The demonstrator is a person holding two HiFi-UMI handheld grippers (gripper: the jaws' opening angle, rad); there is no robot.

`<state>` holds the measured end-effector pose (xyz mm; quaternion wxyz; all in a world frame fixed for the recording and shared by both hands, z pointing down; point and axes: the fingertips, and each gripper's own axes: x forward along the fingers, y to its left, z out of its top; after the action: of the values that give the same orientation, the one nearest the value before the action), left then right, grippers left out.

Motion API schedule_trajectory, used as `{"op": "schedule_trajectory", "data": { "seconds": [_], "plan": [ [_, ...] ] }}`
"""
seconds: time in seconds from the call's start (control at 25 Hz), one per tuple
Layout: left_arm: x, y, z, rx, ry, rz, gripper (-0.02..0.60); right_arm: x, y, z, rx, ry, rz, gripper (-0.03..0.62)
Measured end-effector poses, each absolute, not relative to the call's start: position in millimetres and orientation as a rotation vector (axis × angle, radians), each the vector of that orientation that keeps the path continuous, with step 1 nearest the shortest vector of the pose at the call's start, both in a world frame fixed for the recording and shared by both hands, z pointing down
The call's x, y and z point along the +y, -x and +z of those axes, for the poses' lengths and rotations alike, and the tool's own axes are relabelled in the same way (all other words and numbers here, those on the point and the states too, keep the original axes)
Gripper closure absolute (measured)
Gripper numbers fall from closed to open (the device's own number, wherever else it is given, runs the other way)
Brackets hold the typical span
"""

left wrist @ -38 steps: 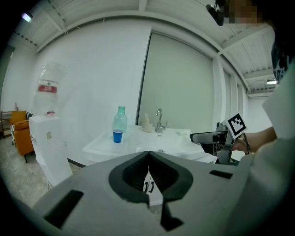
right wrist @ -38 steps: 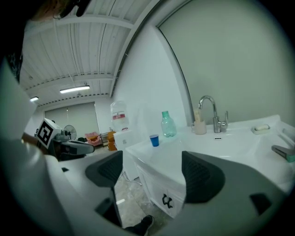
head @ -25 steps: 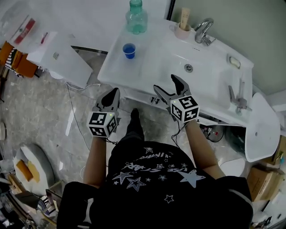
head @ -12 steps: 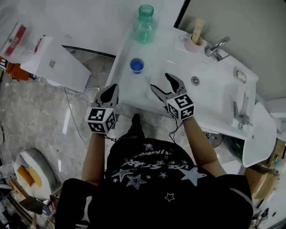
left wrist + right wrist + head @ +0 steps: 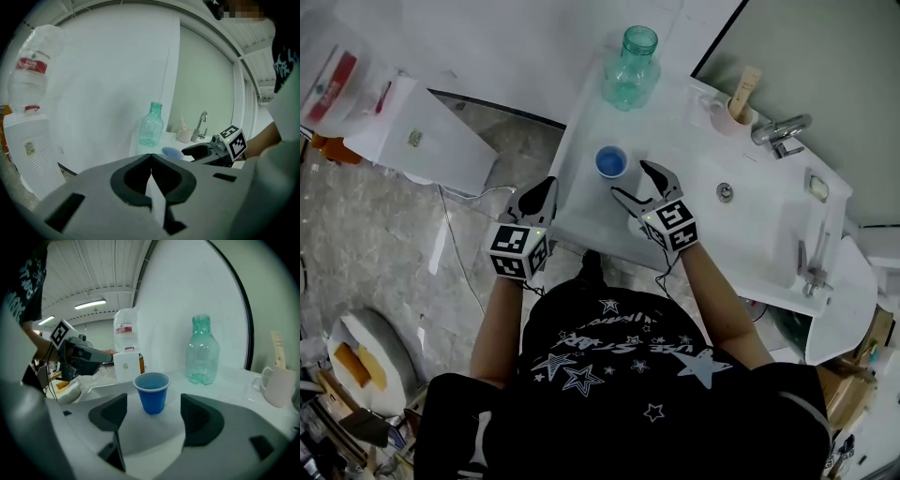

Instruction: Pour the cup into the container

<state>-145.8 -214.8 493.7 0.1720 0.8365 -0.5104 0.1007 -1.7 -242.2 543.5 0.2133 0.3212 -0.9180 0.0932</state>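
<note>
We are aiming the right gripper (image 5: 630, 180), jaws apart, at the upright cup (image 5: 610, 161) just beyond it; the clenched left gripper (image 5: 542, 187) is hanging farther away.

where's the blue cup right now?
Head view: the blue cup stands upright on the white counter, between the green bottle behind it and the right gripper, whose open jaws point at it.
</note>
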Motion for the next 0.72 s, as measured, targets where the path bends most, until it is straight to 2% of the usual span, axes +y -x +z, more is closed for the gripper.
{"op": "schedule_trajectory", "data": {
  "seconds": [0.72],
  "plan": [
    [-246,167,506,-1.41,-2.362,0.251,0.571,-271,46,568,-2.527,-0.772,0.199,0.238]
  ]
}}
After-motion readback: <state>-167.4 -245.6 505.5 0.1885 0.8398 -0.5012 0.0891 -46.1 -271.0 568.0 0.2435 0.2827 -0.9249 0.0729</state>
